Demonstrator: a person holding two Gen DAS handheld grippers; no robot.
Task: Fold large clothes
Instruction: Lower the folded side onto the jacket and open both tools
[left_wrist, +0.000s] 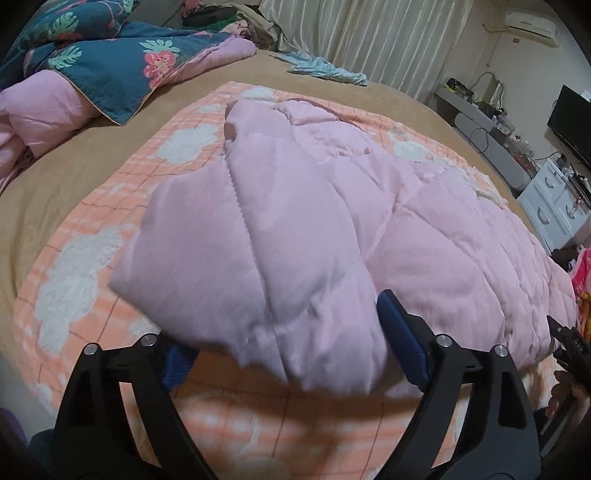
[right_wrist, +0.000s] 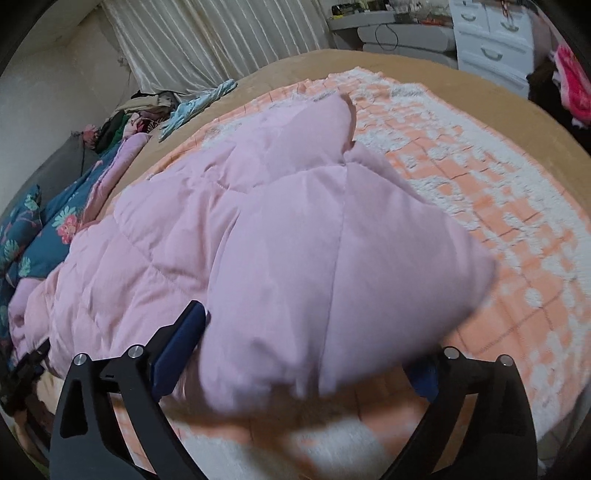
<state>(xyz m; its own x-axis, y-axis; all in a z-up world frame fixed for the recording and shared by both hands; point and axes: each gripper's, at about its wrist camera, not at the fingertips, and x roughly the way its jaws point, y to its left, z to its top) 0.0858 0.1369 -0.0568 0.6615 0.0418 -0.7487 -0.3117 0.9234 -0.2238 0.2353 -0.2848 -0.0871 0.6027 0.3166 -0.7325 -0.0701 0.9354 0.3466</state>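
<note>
A large pink quilted jacket (left_wrist: 332, 206) lies across an orange-and-white checked blanket (left_wrist: 85, 254) on the bed. My left gripper (left_wrist: 291, 350) has its blue pads on either side of a thick puffy fold at the jacket's near left end and holds it lifted off the blanket. My right gripper (right_wrist: 306, 354) grips the near right end of the jacket (right_wrist: 295, 229) the same way, with the fold bulging between its pads. The far fingertip of each gripper is partly hidden by fabric. The right gripper's body (left_wrist: 569, 343) shows at the left wrist view's right edge.
A teal floral quilt with pink lining (left_wrist: 96, 62) is bunched at the bed's far left. A light blue garment (left_wrist: 325, 68) lies near the curtains (left_wrist: 369, 33). White drawers (left_wrist: 554, 206), a cluttered desk (left_wrist: 480, 122) and a TV stand to the right of the bed.
</note>
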